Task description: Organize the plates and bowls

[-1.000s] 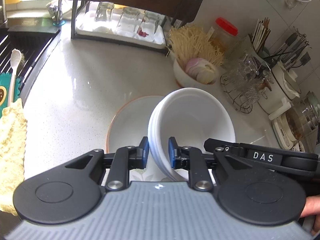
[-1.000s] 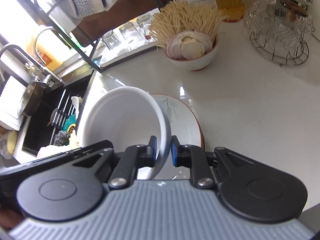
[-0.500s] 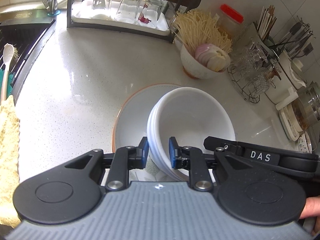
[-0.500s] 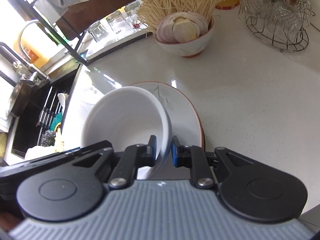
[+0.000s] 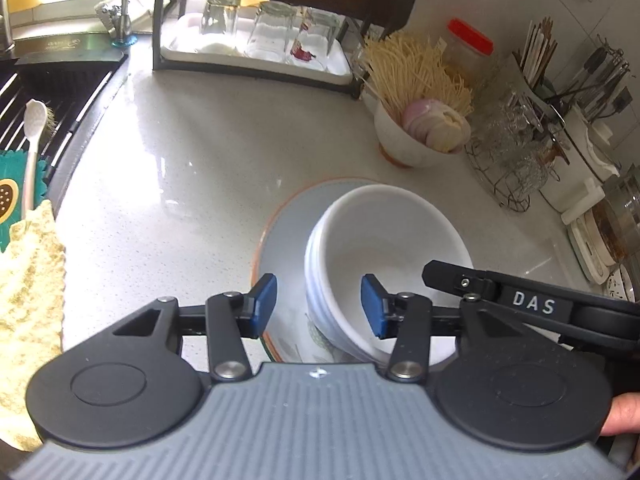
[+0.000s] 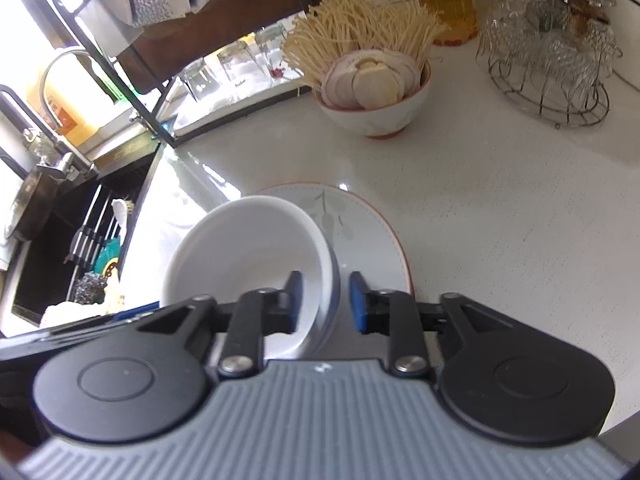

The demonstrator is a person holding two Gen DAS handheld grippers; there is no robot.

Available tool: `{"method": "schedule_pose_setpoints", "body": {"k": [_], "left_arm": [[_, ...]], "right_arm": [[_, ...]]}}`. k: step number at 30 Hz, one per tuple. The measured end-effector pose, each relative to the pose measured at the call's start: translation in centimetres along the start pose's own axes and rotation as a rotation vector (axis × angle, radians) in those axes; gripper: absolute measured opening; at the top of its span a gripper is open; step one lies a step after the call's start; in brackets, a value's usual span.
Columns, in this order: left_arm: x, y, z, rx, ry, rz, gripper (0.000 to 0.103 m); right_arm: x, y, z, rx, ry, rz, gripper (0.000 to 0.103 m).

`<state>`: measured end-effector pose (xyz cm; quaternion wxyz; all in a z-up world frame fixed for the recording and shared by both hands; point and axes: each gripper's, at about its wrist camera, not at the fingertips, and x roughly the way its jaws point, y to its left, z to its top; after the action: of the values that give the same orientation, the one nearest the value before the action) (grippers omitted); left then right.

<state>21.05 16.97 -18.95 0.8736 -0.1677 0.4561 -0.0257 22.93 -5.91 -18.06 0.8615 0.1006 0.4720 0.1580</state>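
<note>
A stack of white bowls (image 5: pixel 384 248) (image 6: pixel 248 248) rests on an orange-rimmed plate (image 5: pixel 288 216) (image 6: pixel 360 216) with a leaf print, on the white counter. My left gripper (image 5: pixel 318 306) straddles the stack's left rim; its jaws are opening and the blue pads stand clear of the rim. My right gripper (image 6: pixel 325 302) straddles the opposite rim, its jaws opening too, with the pads off the bowl wall. In the left wrist view the right gripper's black finger (image 5: pixel 520 300) reaches over the bowl.
A bowl of sliced onion and enoki mushrooms (image 5: pixel 424 132) (image 6: pixel 372 88) stands behind the plate. A wire rack of glasses (image 6: pixel 548 60) is at the right, a drying rack with upturned glasses (image 5: pixel 260 36) behind, and the sink (image 6: pixel 60 240) to the left.
Both grippers were shut on the bowl stack's rims and now have let go. The stack has settled on the plate, less tilted than before.
</note>
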Motion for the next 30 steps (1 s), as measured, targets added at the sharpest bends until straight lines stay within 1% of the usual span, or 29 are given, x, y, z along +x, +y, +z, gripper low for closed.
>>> {"method": "schedule_pose_setpoints", "body": {"k": [8,15,19,22,26,30], "left_arm": [[-2.6,-1.3,0.3,0.010,-0.038,0.016,0.053],[-5.6,-3.4,0.0,0.023,-0.088,0.037,0.053],[-7.9,-4.9,-0.3,0.036,-0.125,0.069,0.053],[-9.7,-6.3,-0.8,0.062,-0.153,0.091,0.053],[-12.0,-8.0,-1.9,0.069,-0.181,0.093,0.053],[-14.2,-9.7,-3.3,0.082,-0.214,0.117,0.053]], "right_arm": [[-2.3,-0.7,0.4,0.016,-0.019,0.028,0.037],[-5.1,-0.9,0.9,-0.024,-0.048,0.074,0.037],[-7.4,-1.0,1.1,-0.059,-0.085,0.097,0.037],[-9.4,-1.3,1.1,-0.071,-0.110,0.111,0.037],[-12.1,-1.6,0.8,-0.082,-0.149,0.131,0.037],[-14.6,-1.9,0.1,-0.113,-0.183,0.140,0.037]]}}
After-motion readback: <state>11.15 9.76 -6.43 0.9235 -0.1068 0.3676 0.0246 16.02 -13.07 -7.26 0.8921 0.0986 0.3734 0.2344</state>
